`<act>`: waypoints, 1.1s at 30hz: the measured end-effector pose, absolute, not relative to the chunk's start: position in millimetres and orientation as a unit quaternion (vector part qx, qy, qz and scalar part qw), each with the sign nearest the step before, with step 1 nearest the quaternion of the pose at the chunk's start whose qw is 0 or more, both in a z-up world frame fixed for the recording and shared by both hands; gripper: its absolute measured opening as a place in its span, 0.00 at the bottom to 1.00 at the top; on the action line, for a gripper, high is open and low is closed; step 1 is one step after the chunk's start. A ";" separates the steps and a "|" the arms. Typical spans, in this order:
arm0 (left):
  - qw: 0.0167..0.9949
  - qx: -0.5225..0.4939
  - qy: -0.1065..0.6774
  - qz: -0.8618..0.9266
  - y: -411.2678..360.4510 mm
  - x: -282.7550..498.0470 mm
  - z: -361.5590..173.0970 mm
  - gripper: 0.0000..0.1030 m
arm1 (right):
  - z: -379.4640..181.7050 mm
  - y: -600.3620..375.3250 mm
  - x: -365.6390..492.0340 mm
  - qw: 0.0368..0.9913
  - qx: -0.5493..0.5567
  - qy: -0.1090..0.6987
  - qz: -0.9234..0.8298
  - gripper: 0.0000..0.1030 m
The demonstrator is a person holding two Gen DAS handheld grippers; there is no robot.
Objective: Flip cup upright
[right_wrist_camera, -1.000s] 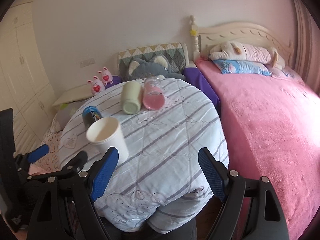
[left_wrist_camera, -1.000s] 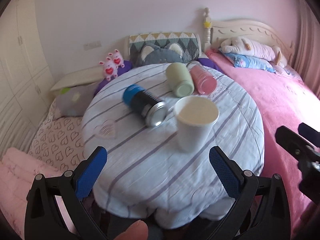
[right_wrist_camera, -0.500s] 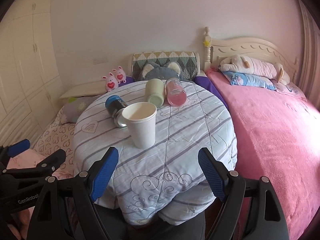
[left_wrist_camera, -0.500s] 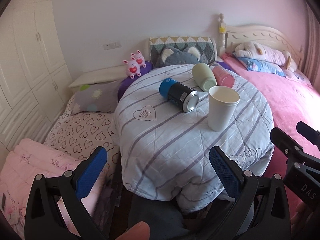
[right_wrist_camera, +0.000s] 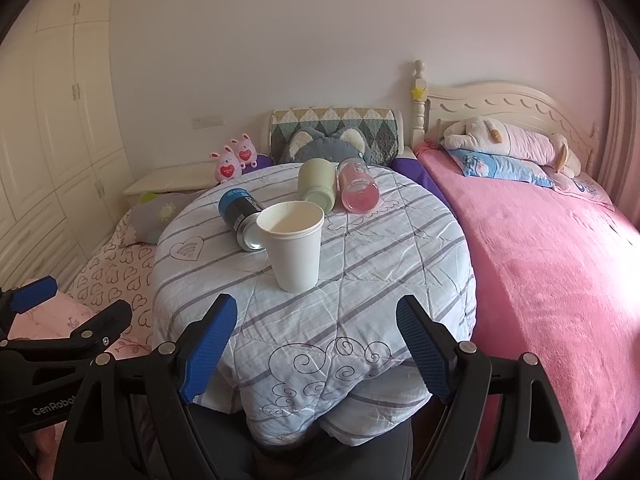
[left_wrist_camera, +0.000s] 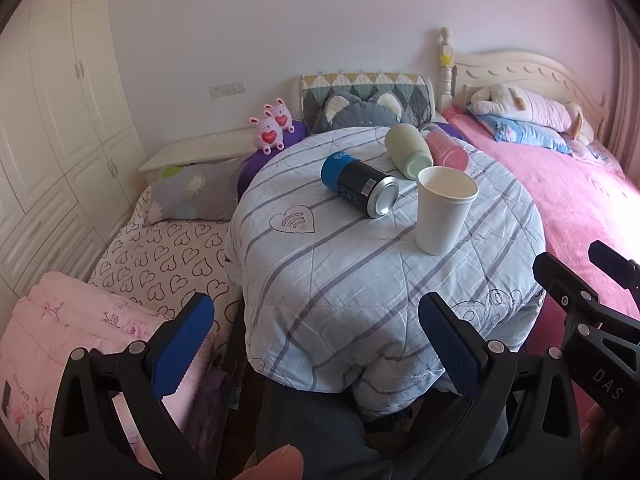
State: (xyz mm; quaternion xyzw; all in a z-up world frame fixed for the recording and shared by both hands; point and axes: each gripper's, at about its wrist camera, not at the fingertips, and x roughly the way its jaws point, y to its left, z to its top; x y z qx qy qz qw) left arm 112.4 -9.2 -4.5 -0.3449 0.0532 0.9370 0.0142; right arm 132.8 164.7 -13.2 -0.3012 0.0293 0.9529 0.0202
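A white paper cup stands upright, mouth up, on the round table with a striped blue cloth; it also shows in the right wrist view. My left gripper is open and empty, held back off the table's near edge. My right gripper is open and empty, in front of the table's near edge, apart from the cup. A blue and black can, a pale green cup and a pink cup lie on their sides behind the white cup.
A pink bed with plush toys lies right of the table. A mattress with heart-print sheet and pillows lies to the left. White wardrobes line the left wall. A cushioned headboard stands behind the table.
Both grippers have pulled back from the table, so the table and cups look farther away. The white cup stands where it was, upright.
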 end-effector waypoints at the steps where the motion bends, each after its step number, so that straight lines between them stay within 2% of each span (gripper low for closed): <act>1: 0.014 -0.345 0.053 0.937 -9.1 112.5 -4.3 1.00 | -13.2 164.5 133.0 0.019 -0.301 0.029 0.953 0.81; 33: 0.021 -0.343 0.048 0.938 -6.5 115.2 -6.2 1.00 | -16.9 164.3 131.2 0.012 -0.307 0.036 0.951 0.81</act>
